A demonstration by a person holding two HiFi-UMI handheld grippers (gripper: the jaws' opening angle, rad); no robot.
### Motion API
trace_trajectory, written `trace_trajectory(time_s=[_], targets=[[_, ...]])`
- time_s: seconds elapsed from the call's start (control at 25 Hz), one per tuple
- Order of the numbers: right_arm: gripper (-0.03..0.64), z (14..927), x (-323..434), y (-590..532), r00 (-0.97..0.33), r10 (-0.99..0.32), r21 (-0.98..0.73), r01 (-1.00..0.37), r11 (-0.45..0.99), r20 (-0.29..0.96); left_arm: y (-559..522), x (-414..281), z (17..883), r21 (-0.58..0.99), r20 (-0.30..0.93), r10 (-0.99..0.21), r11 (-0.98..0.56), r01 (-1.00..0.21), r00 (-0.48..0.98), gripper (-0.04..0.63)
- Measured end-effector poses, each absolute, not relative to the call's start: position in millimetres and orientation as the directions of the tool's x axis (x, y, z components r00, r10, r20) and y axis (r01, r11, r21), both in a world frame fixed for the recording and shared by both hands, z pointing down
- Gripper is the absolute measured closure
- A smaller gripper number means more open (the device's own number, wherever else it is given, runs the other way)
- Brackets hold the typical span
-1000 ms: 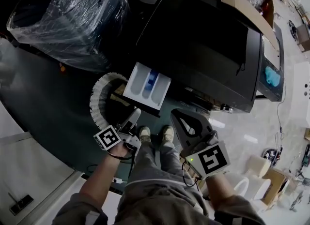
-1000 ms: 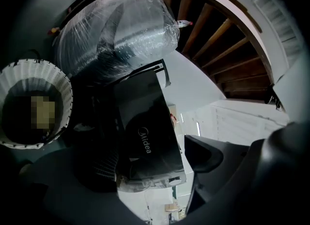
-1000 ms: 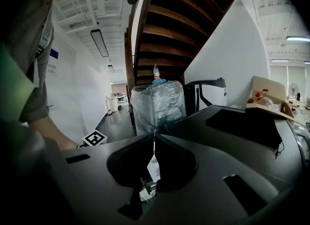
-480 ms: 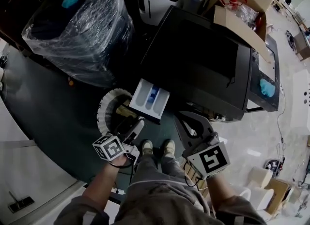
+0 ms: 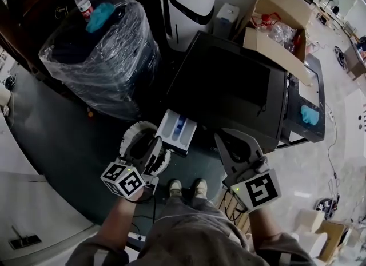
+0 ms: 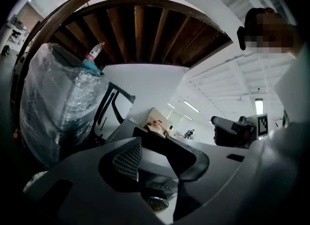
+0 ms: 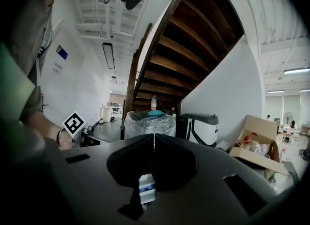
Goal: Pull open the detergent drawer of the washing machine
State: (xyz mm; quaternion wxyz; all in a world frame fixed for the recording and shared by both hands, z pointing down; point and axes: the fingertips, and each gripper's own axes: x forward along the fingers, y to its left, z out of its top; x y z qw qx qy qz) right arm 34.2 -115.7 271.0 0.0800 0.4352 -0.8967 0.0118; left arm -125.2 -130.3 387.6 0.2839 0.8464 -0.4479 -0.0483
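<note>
The white detergent drawer (image 5: 178, 128), with a blue compartment, stands pulled out from the front of the dark washing machine (image 5: 229, 87). It also shows low between the jaws in the right gripper view (image 7: 147, 188). My left gripper (image 5: 153, 143) hovers in front of and to the left of the drawer, over the open round door (image 5: 129, 135). Its jaws are closing with a gap still between them (image 6: 160, 163) and nothing in it. My right gripper (image 5: 229, 142) hangs to the right of the drawer, jaws shut together (image 7: 154, 146), holding nothing.
A plastic-wrapped machine (image 5: 100, 53) with a water bottle (image 5: 83, 2) on top stands at the left. A white appliance (image 5: 186, 7) and a cardboard box (image 5: 274, 19) are behind the washer. A blue cloth (image 5: 309, 114) lies on a unit at the right. The person's feet (image 5: 186, 187) are below.
Both grippers have risen, and the drawer now looks smaller and farther below. The left gripper has rolled and its jaws have narrowed. The drawer stays pulled out.
</note>
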Motion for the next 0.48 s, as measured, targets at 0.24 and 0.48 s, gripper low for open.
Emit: trace_trajectory(time_s=[0.24, 0.48], targets=[[0.583, 226.8, 46.6, -116.2, -0.598, -0.798, 0.08, -0.794, 0.602, 0.075, -137.3, -107.9, 310.1, 0.333, 0.12, -0.782, -0.549, -0.767, 0.612, 0.482], [0.583, 191.3, 50.8, -107.0, -0.596, -0.803, 0.13, -0.795, 0.592, 0.013, -130.9, -100.4, 244.0, 0.128, 0.062, -0.8, -0.587, -0.799, 0.597, 0.526]])
